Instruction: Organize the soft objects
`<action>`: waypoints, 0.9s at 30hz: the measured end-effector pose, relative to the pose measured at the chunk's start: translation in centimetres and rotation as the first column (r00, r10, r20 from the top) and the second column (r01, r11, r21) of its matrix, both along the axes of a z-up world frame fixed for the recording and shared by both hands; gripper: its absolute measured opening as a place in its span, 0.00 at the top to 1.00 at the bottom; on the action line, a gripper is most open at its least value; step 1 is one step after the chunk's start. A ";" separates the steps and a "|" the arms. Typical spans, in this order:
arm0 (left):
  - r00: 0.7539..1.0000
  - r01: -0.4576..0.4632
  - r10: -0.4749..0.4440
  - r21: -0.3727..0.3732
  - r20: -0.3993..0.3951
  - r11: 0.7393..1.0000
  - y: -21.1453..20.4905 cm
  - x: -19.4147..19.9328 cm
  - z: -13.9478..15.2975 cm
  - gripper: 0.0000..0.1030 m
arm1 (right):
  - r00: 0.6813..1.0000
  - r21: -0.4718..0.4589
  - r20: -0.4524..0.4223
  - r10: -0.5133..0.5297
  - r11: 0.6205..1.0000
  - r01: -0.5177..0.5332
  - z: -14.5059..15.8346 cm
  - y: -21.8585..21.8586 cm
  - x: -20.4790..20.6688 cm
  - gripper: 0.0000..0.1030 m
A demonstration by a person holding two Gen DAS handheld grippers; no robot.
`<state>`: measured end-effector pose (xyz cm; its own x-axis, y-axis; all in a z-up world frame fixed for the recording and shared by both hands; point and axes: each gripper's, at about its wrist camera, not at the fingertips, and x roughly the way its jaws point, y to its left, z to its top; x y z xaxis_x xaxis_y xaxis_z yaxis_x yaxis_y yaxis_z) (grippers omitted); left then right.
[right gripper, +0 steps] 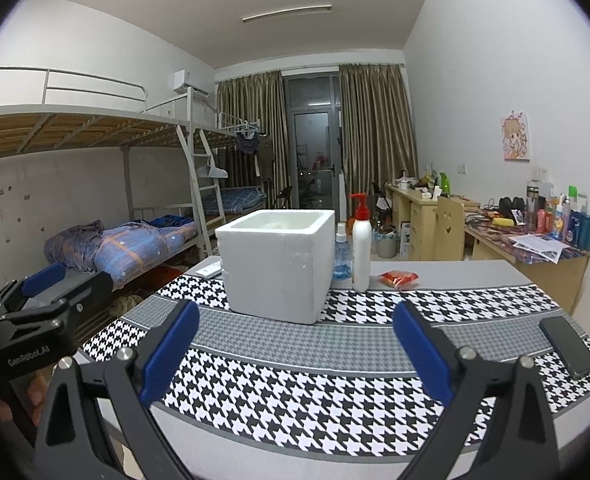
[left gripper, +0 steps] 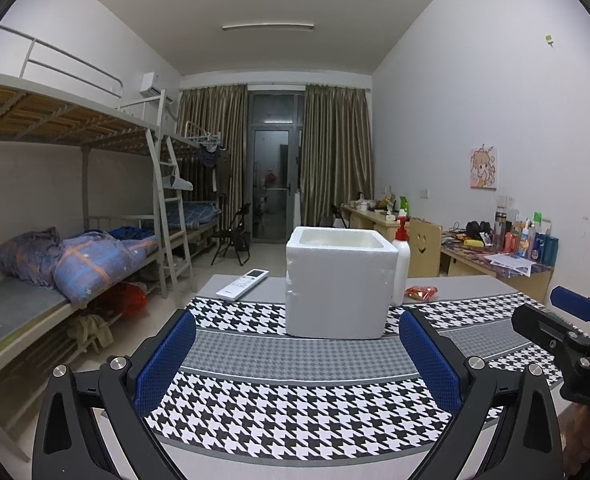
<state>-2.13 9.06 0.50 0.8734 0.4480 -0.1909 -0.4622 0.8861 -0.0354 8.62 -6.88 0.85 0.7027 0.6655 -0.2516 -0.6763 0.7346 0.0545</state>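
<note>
Your left gripper (left gripper: 297,354) and right gripper (right gripper: 296,346) hover over the houndstooth cloth (right gripper: 295,384) on the bench, jaws released and empty. The foam box (left gripper: 341,288) stands upright ahead; the red packet (right gripper: 399,278) lies behind it, right.

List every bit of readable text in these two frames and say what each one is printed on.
"GenRobot.AI", faint, on the black body of the left gripper, seen from the right wrist view.
"DA", cut off at the frame edge, on the body of the right gripper, seen from the left wrist view.
Remote control buttons, desk bottles and wall poster: too small or blurred to read.
</note>
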 end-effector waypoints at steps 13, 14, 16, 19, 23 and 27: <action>1.000 0.002 -0.002 0.013 -0.007 1.000 -0.9 -0.4 -1.3 0.01 | 1.000 0.023 0.020 -0.013 1.000 0.012 -1.0 -0.8 -0.9 0.04; 1.000 0.005 -0.005 0.010 -0.008 1.000 -0.8 -0.4 -1.4 0.01 | 1.000 0.021 0.018 -0.013 1.000 0.012 -1.1 -0.8 -0.9 0.04; 1.000 0.008 -0.008 0.009 -0.011 1.000 -0.8 -0.3 -1.4 0.01 | 1.000 0.022 0.017 -0.015 1.000 0.014 -1.3 -0.9 -0.9 0.04; 1.000 0.013 -0.013 0.009 -0.013 1.000 -0.8 -0.4 -1.6 0.01 | 1.000 0.024 0.009 -0.017 1.000 0.017 -1.6 -1.0 -0.9 0.04; 1.000 0.019 -0.019 0.010 -0.016 1.000 -0.8 -0.6 -1.7 0.01 | 1.000 0.023 -0.002 -0.014 1.000 0.014 -2.1 -1.1 -0.8 0.04; 1.000 0.021 -0.020 0.016 -0.013 1.000 -0.9 -0.8 -1.9 0.01 | 1.000 0.024 -0.012 -0.005 1.000 0.005 -2.5 -1.1 -0.8 0.04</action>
